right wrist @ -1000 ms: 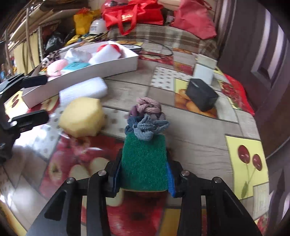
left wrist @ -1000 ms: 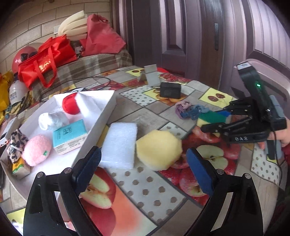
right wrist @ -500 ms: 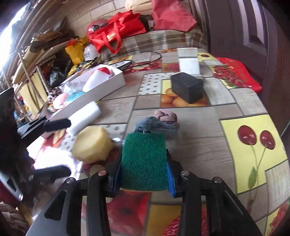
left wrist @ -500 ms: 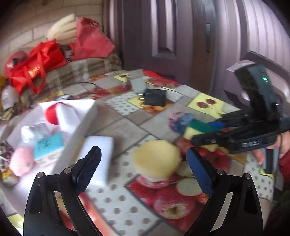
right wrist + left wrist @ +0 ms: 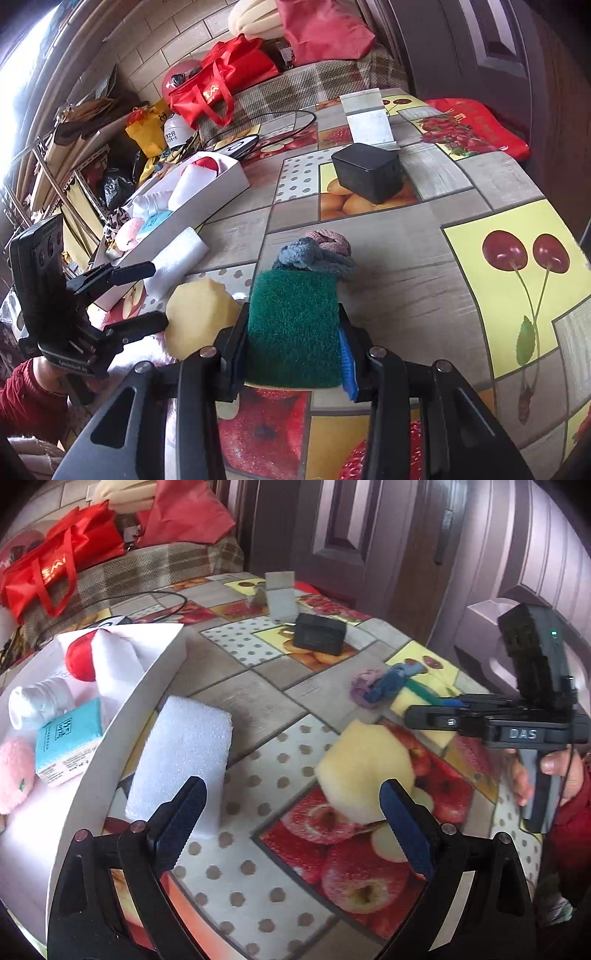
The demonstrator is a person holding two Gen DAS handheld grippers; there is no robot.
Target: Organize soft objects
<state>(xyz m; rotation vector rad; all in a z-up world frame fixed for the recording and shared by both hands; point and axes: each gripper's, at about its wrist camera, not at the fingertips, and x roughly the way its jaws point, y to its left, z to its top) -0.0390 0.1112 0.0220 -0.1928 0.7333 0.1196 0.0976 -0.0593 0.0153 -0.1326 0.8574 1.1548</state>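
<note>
My right gripper [image 5: 293,336] is shut on a green-topped scouring sponge [image 5: 291,295], low over the table just behind a pile of scrunchies [image 5: 317,251]. The left wrist view shows the same gripper [image 5: 424,707] at the right, with the sponge's yellow underside [image 5: 404,701] showing. My left gripper [image 5: 291,823] is open and empty. A yellow sponge [image 5: 365,768] lies by its right finger and a white foam block [image 5: 184,753] by its left finger. The white tray [image 5: 162,672] at the left holds several soft items.
A black box [image 5: 365,177] and a white card stand [image 5: 369,122] sit at the table's far side, with a cable beyond the tray. Red bags [image 5: 221,77] lie on a checked bench behind. A hand in a red sleeve [image 5: 569,771] holds the right gripper.
My right gripper has rolled and shifted with the sponge still held, by the scrunchies. My left gripper has swung, so the yellow sponge now lies nearer its right finger.
</note>
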